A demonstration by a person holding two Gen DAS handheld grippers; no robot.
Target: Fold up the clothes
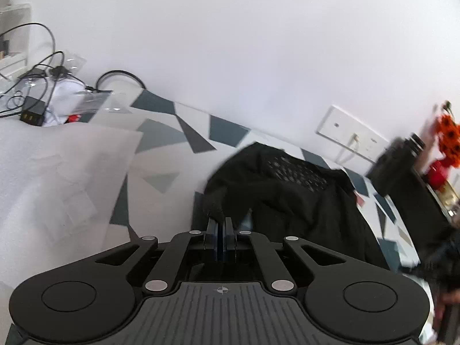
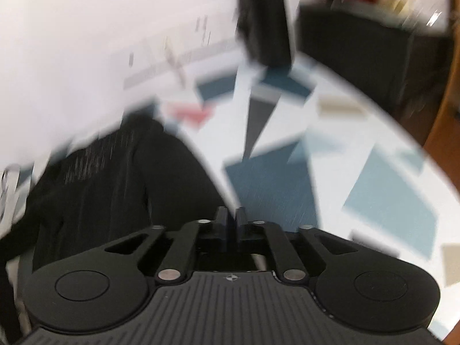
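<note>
The white bed sheet w/ grey, blue & red geometric patches (image 1: 161,143) fills both views, smooth and flat. On it lies the black, matte, soft-knit garment w/ a pale dotted print (image 1: 287,189), bunched in loose rolls, not yet a neat fold; in the left wrist view it sits from 12 to 3 o'clock of our claw, in the right wrist view from 9 to 11 o'clock.

Our left gripper (image 1: 220,224) has its two dark fingers pressed together w/ a tuft of the black cloth at the tips, so we judge it is pinching the garment's near edge. Our right gripper (image 2: 231,215) also has its fingers drawn close; the view is badly blurred, the cloth edge passes right by the tips, and we can't tell if any fabric is caught.

To do this step well, we'd keep the left pinch firm and low, pull the edge taut w/o dragging the whole heap, and match height on both sides so the knit lays flat; it looks limp and will sag and crease easily.

At 10 o'clock in the left view: translucent, crinkly plastic sheets (image 1: 69,161), then thin black looping cables w/ a small black charger block (image 1: 31,116). At 2 o'clock: a white rectangular wall socket plate (image 1: 352,133).
</note>
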